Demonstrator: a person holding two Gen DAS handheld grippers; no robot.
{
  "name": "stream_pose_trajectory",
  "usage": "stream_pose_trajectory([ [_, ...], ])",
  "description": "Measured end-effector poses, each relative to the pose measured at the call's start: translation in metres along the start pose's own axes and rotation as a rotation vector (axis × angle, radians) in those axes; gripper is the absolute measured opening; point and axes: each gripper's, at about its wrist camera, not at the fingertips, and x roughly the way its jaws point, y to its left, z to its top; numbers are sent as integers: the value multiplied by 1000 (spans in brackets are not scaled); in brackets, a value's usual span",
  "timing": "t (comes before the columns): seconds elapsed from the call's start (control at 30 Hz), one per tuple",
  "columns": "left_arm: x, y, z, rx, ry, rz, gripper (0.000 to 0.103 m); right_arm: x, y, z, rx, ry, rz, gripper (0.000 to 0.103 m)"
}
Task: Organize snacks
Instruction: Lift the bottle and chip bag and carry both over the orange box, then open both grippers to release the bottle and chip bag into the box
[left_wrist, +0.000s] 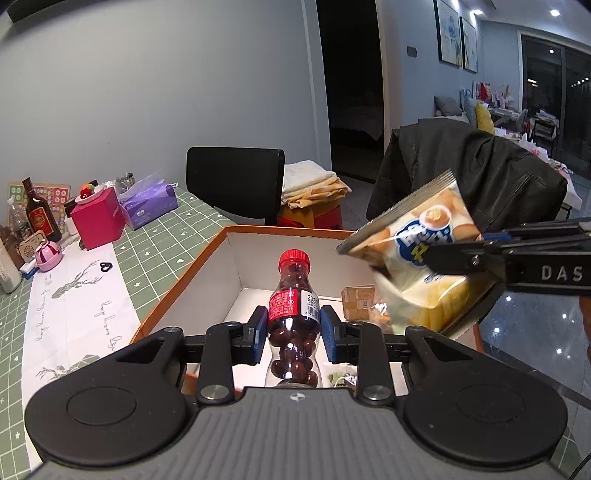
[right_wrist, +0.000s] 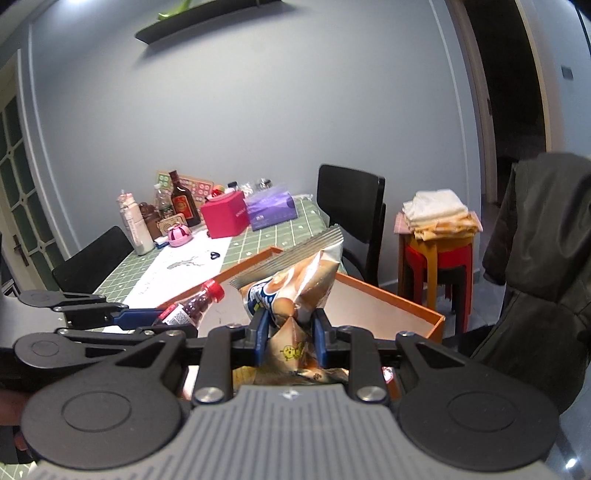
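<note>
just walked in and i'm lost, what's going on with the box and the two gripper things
A person is sorting snacks with a handheld gripper in each hand. The left gripper is shut on a small clear bottle with a red cap, full of dark round sweets, held upright above the open orange box. The right gripper is clamped on a crinkled snack bag, also held over the box. A few packets already lie inside the box.

Pale grey panelled walls enclose the room. A table under a green checked cloth stands against the wall, with a black high-backed chair at its far end. Glossy dark floor tiles reflect ceiling spotlights. A dark open doorway adjoins two framed pictures.
</note>
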Motion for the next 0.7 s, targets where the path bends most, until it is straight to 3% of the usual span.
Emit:
stream_pose_trajectory([
  [0.2,28,-1,4,16,108,-5,34,32,-9,-2,50,101,3,23],
  [0.4,46,0,-2,33,159,4,34,53,-13,-18,60,203,3,23],
  [0.7,65,-7,-11,66,225,-2,34,62,2,-23,-74,242,-36,24],
])
